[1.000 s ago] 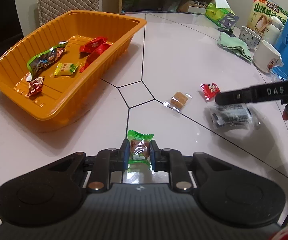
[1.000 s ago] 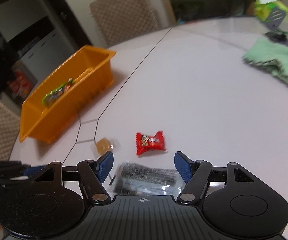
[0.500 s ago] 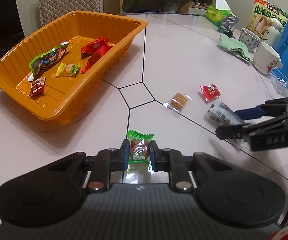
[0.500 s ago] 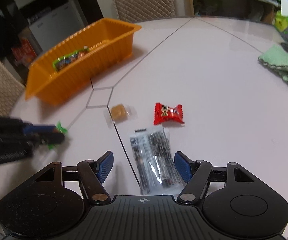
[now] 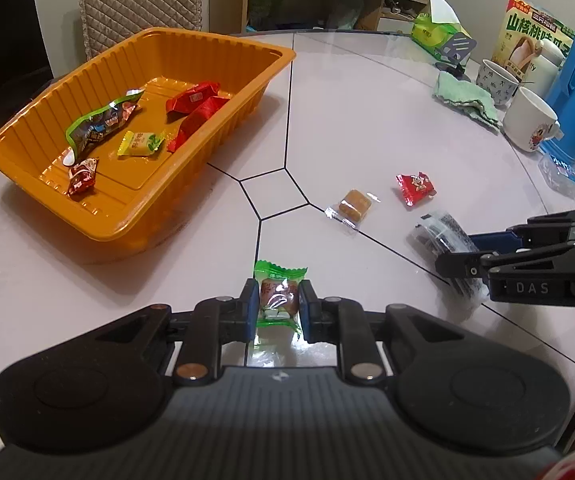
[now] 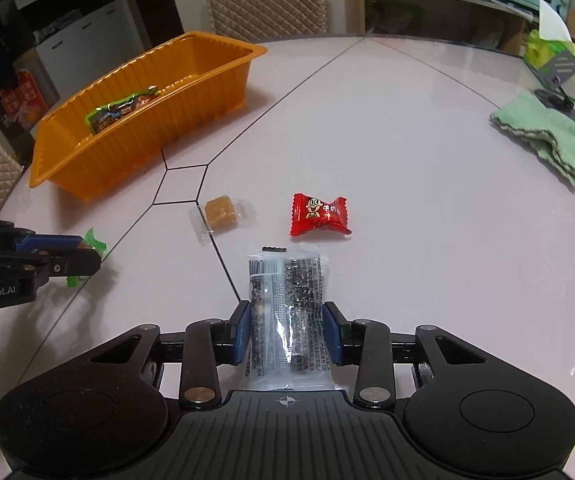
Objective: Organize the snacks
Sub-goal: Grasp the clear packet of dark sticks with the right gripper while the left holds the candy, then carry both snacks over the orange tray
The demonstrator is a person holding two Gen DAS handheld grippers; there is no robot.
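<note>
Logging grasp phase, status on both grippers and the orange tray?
Left gripper shut on green-wrapped candy. Right gripper jaws closing around clear black-printed packet. Ribbed orange plastic tray path clear.

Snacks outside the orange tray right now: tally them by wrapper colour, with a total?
Green wrapper, in the left gripper: 1
Clear wrapper with a brown cube: 1
Red wrapper: 1
Clear-and-black packet, with the right gripper closing on it: 1
Total: 4
</note>
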